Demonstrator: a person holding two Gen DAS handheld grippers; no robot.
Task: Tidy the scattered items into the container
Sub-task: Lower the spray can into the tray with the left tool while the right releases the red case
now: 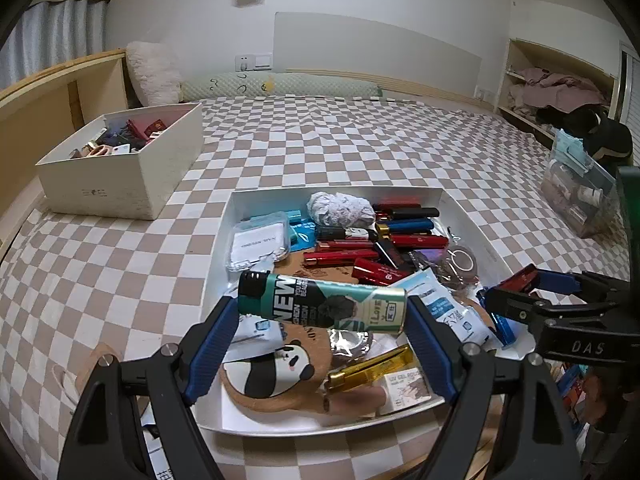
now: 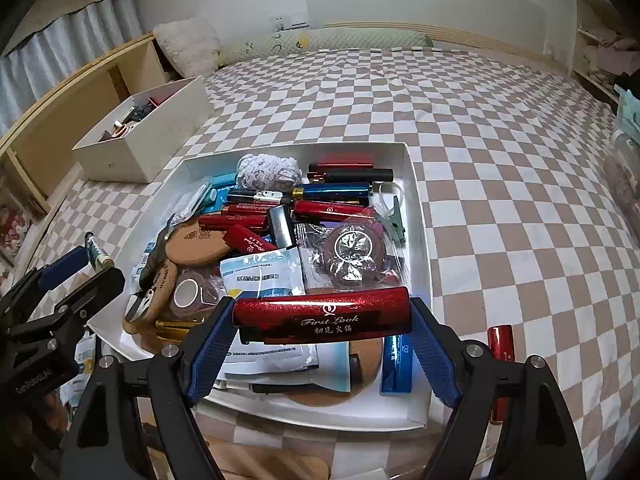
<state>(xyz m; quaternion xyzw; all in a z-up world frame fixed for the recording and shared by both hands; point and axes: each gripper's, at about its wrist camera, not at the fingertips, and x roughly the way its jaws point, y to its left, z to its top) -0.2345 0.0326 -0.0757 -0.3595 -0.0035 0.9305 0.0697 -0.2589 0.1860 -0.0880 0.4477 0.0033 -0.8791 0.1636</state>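
Note:
A shallow white tray (image 1: 224, 240) (image 2: 420, 216) on the checkered bed holds several lighters, packets, tape rolls and cork coasters. My left gripper (image 1: 322, 306) is shut on a teal printed tube (image 1: 320, 306), held crosswise above the tray's near-left part. The right gripper (image 2: 322, 316) is shut on a glittery red lighter (image 2: 322, 314) lettered "First Look", crosswise over the tray's near side. In the left wrist view the right gripper (image 1: 532, 288) shows at the right with the red lighter (image 1: 520, 278). In the right wrist view the left gripper (image 2: 80, 268) and its tube (image 2: 96, 254) show at the left.
A taller white box (image 1: 120, 176) (image 2: 152, 140) with small items stands on the bed at the far left. A red lighter (image 2: 500, 364) lies outside the tray at the near right. A clear pouch (image 1: 576, 196) of items sits at the bed's right edge. Wooden shelving flanks the bed.

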